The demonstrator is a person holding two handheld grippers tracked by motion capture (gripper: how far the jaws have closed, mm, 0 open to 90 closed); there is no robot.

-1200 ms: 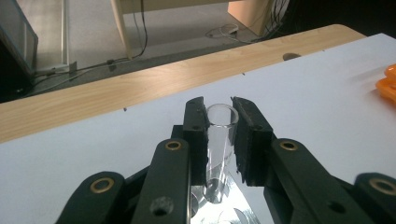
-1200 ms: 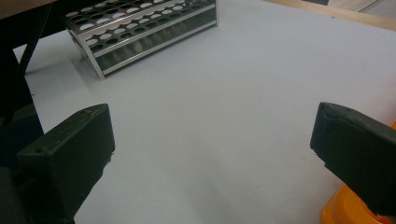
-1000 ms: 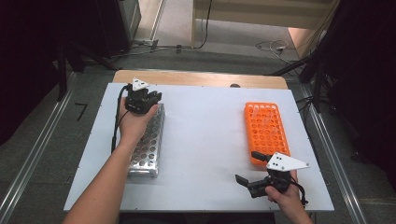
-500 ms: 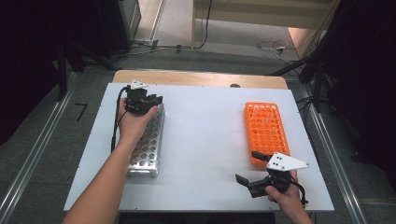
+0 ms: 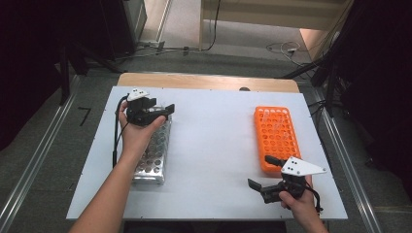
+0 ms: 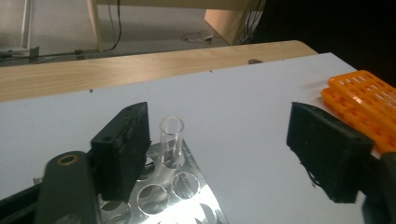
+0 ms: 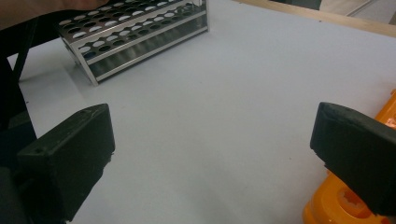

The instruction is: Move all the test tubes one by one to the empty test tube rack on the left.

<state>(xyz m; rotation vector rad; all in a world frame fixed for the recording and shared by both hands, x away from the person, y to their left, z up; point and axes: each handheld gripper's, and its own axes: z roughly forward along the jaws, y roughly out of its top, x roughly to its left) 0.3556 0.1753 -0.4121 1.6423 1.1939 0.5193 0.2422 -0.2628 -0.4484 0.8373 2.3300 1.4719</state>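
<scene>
Here the glass tube [image 6: 171, 140] stands between the left gripper's [image 6: 224, 154] just-opened jaws.

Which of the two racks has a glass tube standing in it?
The shiny metal rack on the left, under the left tongs. A clear tube stands upright in a hole at its far end. The orange rack looks empty.

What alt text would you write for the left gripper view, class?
A clear glass tube stands upright in a corner hole of a metal rack, between the left gripper's open black jaws, which have just been opening. An orange rack lies at the right on the white table.
</scene>
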